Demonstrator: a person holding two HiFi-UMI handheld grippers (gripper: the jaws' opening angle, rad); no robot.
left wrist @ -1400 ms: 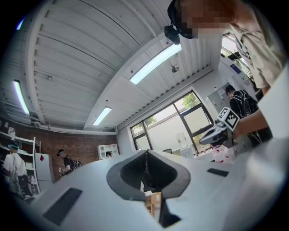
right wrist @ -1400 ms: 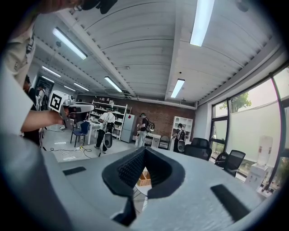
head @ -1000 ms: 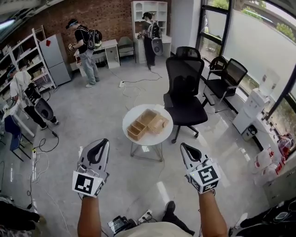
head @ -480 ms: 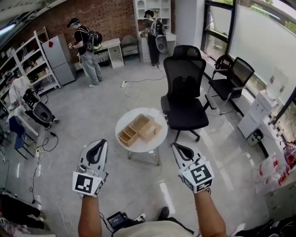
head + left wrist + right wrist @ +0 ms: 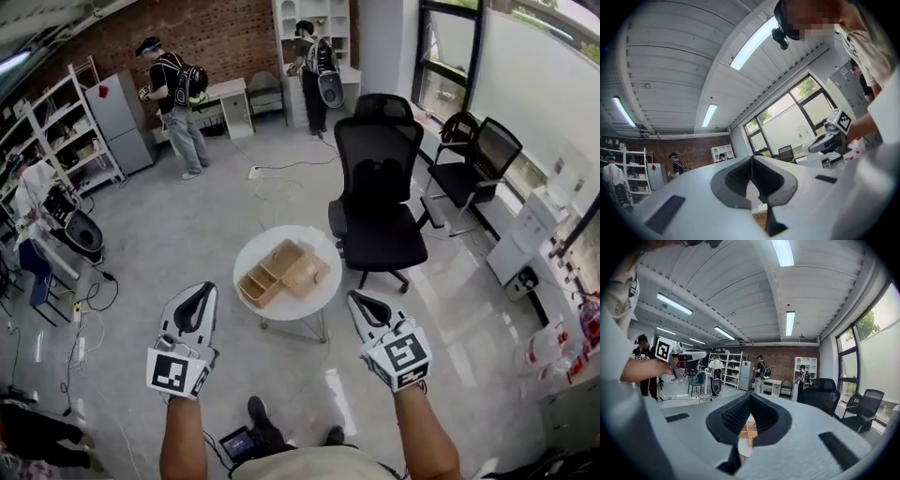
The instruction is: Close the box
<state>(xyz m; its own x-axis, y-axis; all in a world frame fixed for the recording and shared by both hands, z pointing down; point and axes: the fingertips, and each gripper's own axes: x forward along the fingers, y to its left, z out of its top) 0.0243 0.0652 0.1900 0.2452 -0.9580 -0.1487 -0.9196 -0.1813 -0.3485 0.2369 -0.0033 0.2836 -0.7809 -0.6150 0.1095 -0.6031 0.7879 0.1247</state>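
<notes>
An open wooden box [image 5: 265,278] with several compartments lies on a small round white table [image 5: 317,292], its lid [image 5: 305,271] folded out to the right. Both grippers are held in the air well short of the table, over the floor. My left gripper [image 5: 199,292] is at the lower left, jaws together with nothing between them. My right gripper [image 5: 360,300] is at the lower right, also shut and empty. In the left gripper view the pads of the left gripper [image 5: 751,161] meet. Below the closed right gripper [image 5: 751,397] a piece of the box [image 5: 748,431] shows.
A black office chair [image 5: 380,202] stands right behind the table, with two more chairs [image 5: 476,159] by the windows. People [image 5: 174,99] stand at the far desks and shelves [image 5: 67,122]. Cables and a power strip [image 5: 251,172] lie on the floor. My shoe [image 5: 258,412] shows below.
The view has shifted as I stepped: the table now lies slightly lower and more to the left. The right gripper moved a little up and left. Both grippers stayed shut.
</notes>
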